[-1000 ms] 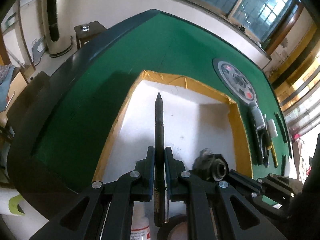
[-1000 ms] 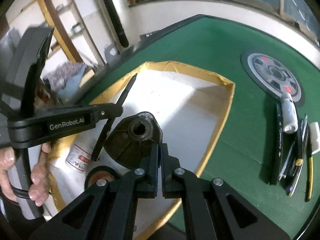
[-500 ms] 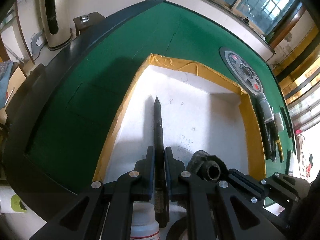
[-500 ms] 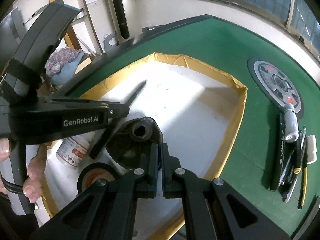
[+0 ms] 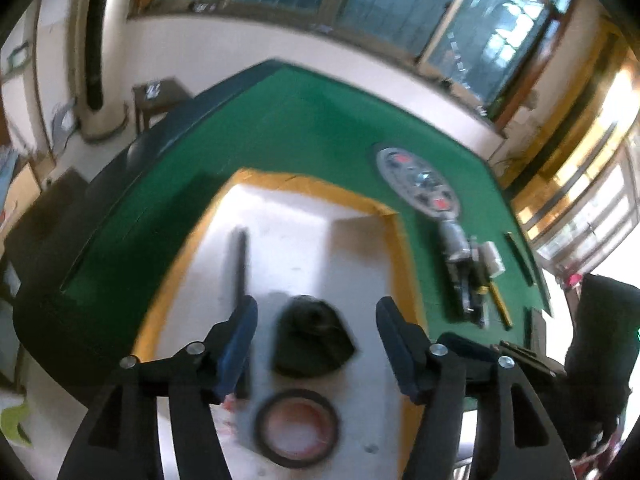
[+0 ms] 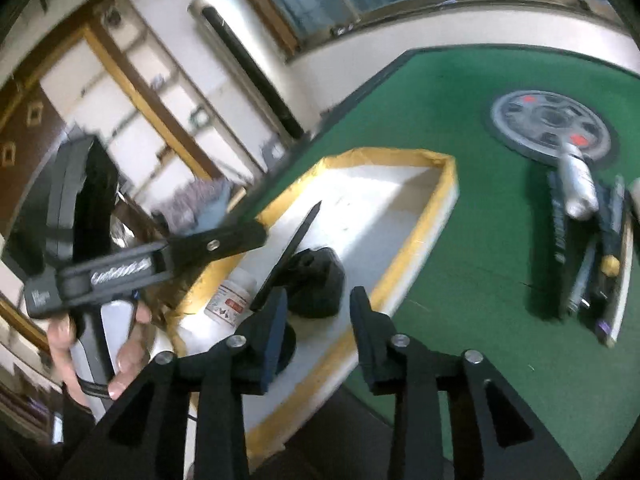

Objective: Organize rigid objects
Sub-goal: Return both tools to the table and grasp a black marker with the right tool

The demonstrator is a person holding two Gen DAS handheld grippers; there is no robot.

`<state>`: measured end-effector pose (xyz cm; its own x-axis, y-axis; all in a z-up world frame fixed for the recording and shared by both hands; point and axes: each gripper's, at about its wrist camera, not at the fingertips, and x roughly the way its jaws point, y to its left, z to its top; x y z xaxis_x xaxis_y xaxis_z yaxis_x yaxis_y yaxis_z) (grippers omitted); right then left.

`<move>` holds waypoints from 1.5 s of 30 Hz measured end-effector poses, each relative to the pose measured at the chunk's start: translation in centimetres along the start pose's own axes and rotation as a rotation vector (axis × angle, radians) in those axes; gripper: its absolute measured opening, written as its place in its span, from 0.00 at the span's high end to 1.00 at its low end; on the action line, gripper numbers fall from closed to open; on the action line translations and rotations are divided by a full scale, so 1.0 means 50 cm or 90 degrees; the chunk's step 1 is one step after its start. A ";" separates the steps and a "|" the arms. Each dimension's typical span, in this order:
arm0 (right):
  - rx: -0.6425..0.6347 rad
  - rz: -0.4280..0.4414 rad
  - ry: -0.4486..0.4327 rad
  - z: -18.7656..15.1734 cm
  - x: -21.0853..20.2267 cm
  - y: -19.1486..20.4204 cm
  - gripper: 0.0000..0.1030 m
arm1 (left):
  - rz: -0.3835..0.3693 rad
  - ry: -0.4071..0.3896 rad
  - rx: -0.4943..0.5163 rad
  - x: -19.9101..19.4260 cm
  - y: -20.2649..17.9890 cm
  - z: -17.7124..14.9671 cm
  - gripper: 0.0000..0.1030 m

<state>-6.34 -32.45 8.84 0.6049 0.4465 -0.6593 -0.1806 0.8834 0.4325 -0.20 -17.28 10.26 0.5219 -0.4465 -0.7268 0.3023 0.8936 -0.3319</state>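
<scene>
A white tray with a yellow taped rim (image 5: 394, 240) (image 6: 440, 200) lies on the green table. In it lie a black pen (image 5: 240, 264) (image 6: 290, 248), a black angular part (image 5: 310, 340) (image 6: 320, 280), a black tape roll (image 5: 296, 428) and a small white bottle (image 6: 232, 296). My left gripper (image 5: 316, 336) is open and empty above the black part. My right gripper (image 6: 316, 320) is open and empty above the tray's near edge. The left gripper's body also shows in the right wrist view (image 6: 160, 264).
A pile of pens, a silver cylinder (image 6: 576, 184) and other small things (image 5: 476, 276) lies on the green felt right of the tray. A round grey disc (image 5: 418, 184) (image 6: 550, 124) sits behind it. The table's dark edge (image 5: 60, 280) runs at the left.
Both grippers have opened. The left one let go of the black pen, the right one let go of the black part; both now lie in the tray. Both grippers have drawn back.
</scene>
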 end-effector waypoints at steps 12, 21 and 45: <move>0.084 -0.018 -0.088 -0.055 -0.174 -0.149 0.67 | -0.039 -0.003 0.096 -0.004 -0.207 -0.040 0.34; 0.139 -0.051 -0.116 -0.037 -0.235 -0.246 0.67 | -0.032 0.018 0.121 0.017 -0.270 -0.055 0.34; 0.046 -0.262 0.044 0.135 -0.029 -0.350 0.77 | -0.020 0.028 0.105 0.041 -0.257 -0.045 0.34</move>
<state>1.17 -49.51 6.40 0.5610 0.0695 -0.8249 0.1206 0.9790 0.1645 -4.83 -29.58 11.71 0.4754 -0.4679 -0.7450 0.4465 0.8580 -0.2539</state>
